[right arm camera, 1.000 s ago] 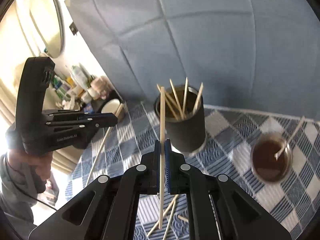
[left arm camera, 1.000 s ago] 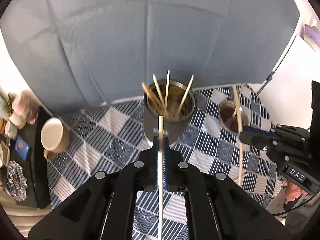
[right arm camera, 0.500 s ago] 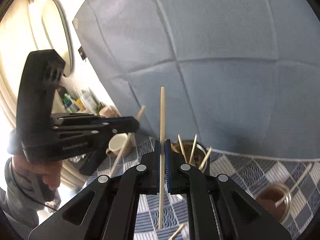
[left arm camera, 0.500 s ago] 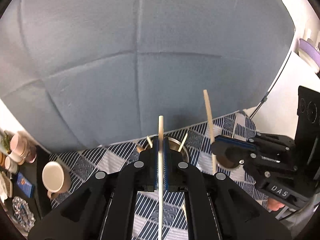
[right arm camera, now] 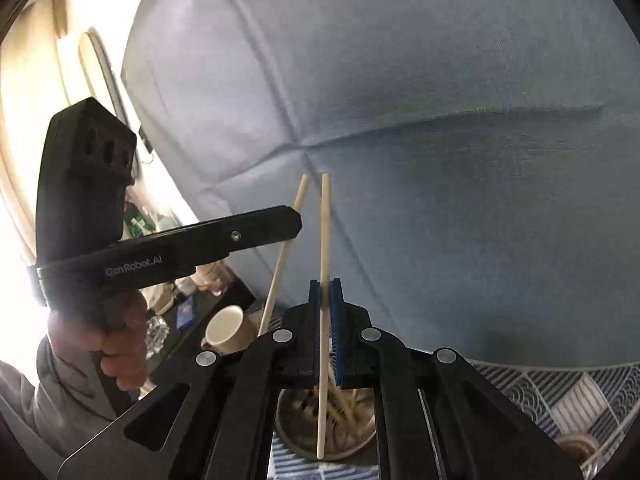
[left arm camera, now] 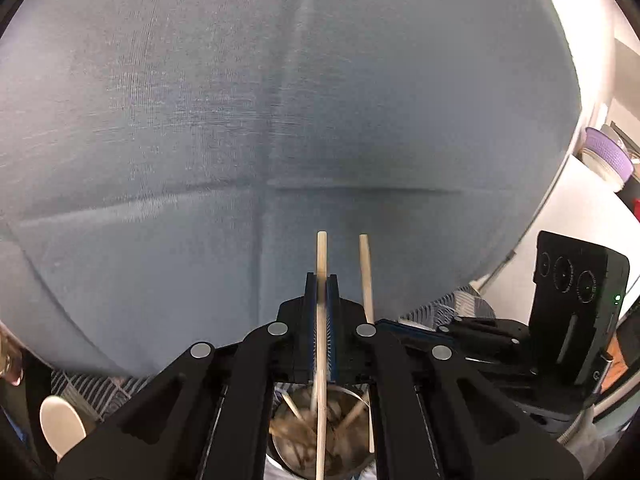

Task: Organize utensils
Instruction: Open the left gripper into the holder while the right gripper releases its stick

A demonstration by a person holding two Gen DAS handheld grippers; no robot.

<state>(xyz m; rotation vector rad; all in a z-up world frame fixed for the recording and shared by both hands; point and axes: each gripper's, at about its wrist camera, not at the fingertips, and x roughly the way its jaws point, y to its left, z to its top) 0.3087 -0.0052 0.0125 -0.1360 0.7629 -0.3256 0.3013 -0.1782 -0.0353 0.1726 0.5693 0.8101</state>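
Observation:
My left gripper (left arm camera: pixel 321 280) is shut on a pale wooden chopstick (left arm camera: pixel 321 252) held upright. Its lower end hangs over the round metal utensil holder (left arm camera: pixel 294 454), which has several chopsticks inside. My right gripper (right arm camera: pixel 325 284) is shut on a second chopstick (right arm camera: pixel 325 220), also upright, with its lower end over the same holder (right arm camera: pixel 292 436). In the left wrist view the right gripper (left arm camera: pixel 386 323) comes in from the right with its chopstick (left arm camera: pixel 365 268) close beside mine. In the right wrist view the left gripper (right arm camera: pixel 294 222) reaches in from the left with its chopstick (right arm camera: pixel 280 264).
A blue-grey fabric backdrop (left arm camera: pixel 280 120) fills the space behind. The checked blue tablecloth (right arm camera: pixel 560 392) covers the table. A cream mug (right arm camera: pixel 228 330) stands at the left, and a small cup of brown liquid (right arm camera: pixel 576 452) at the right. A person's hand (right arm camera: pixel 116 352) grips the left handle.
Both grippers moved in over the holder, which slid from mid-frame to under the jaws. The two held chopsticks came close side by side. Both grips stayed shut.

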